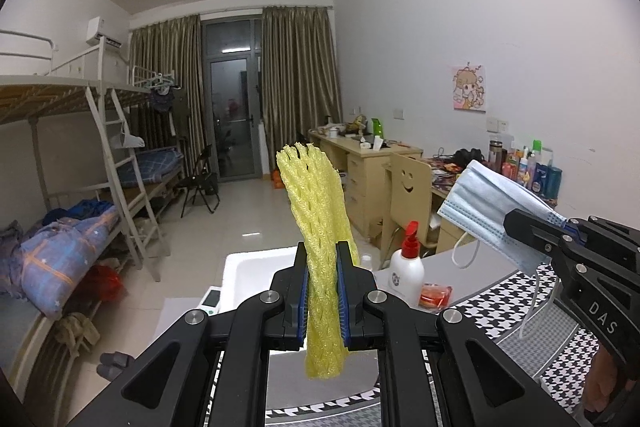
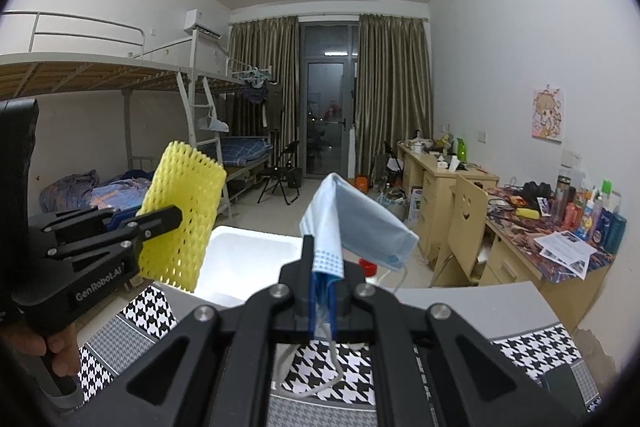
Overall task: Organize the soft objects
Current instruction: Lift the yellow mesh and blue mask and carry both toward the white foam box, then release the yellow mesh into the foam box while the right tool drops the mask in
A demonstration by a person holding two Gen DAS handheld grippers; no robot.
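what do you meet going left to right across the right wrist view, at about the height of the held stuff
left tongs shut on the yellow foam net → white box → blue face mask pinched in the right tongs → smiley-backed wooden chair → cluttered desk with bottles

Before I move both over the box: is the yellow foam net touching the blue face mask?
Apart. The right wrist view shows the yellow foam net in the left gripper and the face mask in the right gripper, open room between.
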